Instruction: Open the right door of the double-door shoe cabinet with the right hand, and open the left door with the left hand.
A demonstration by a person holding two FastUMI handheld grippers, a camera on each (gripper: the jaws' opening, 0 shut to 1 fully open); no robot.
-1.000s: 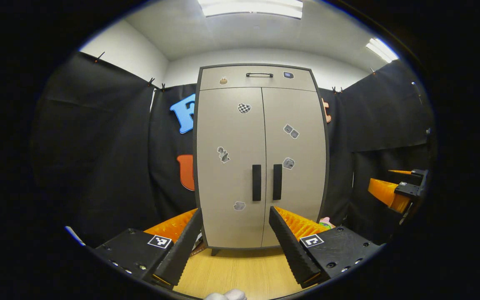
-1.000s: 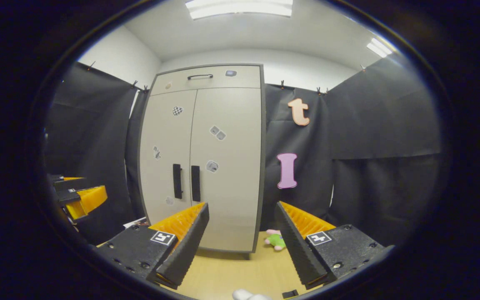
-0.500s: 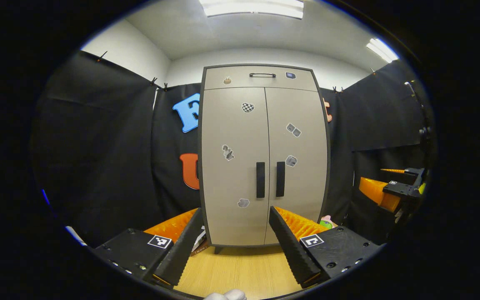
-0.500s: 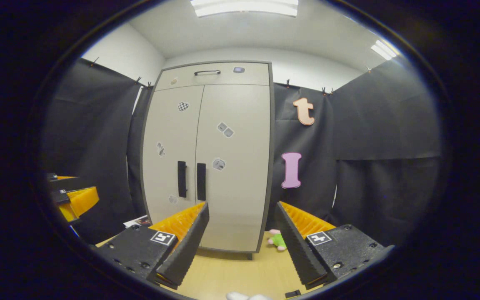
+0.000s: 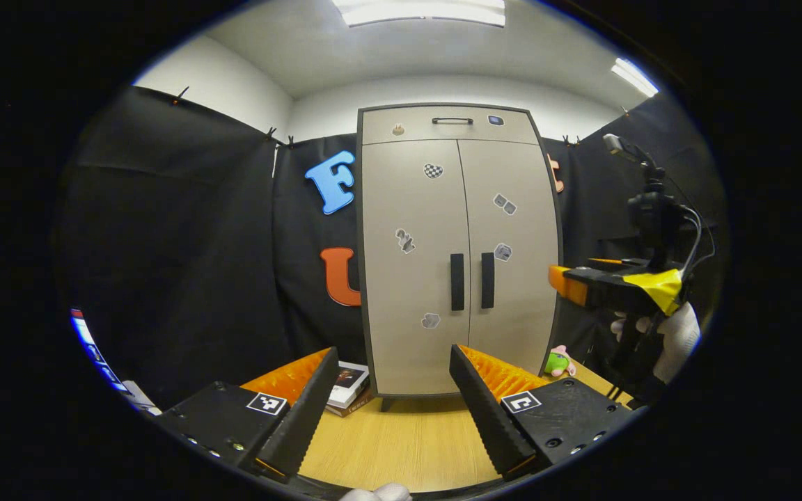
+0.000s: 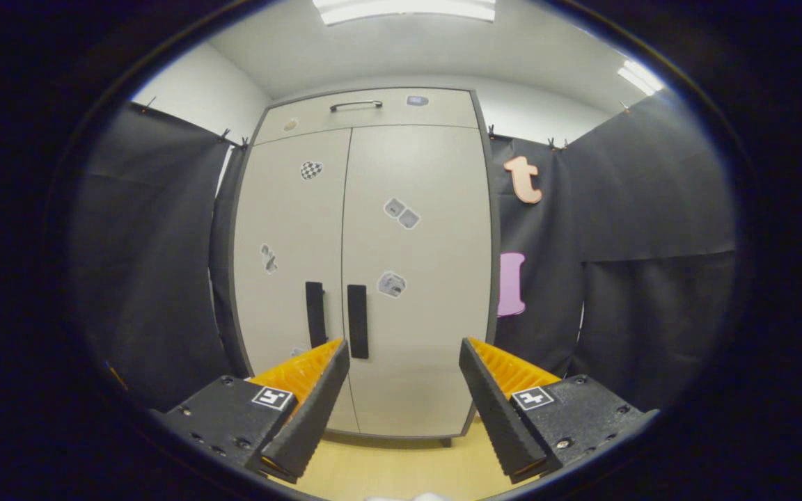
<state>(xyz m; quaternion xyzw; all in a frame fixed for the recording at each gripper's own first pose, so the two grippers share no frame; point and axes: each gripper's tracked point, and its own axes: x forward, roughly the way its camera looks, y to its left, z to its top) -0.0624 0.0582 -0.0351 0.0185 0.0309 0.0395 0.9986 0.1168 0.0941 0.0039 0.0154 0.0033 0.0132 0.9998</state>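
The beige double-door shoe cabinet (image 5: 457, 209) stands upright with both doors closed. Two black vertical handles sit side by side at the middle seam: the left door's handle (image 5: 457, 282) and the right door's handle (image 5: 487, 280). My left gripper (image 5: 394, 410) is open and empty, well back from the cabinet. In the left gripper view my right gripper (image 5: 560, 282) reaches towards the cabinet's right side, held by a white-gloved hand (image 5: 676, 334). In the right gripper view the right gripper (image 6: 404, 410) is open and empty, close to the right door (image 6: 418, 278), with the right handle (image 6: 357, 331) just above its left finger.
A top drawer with a black handle (image 5: 452, 120) caps the cabinet. Books (image 5: 347, 381) lie on the wooden floor (image 5: 401, 445) at the cabinet's left foot, a green and pink plush toy (image 5: 558, 362) at its right. Black cloth walls enclose the booth.
The right gripper has moved forward towards the right door, which now looms larger. The left gripper has drawn back and shifted left, so the cabinet looks smaller and further right.
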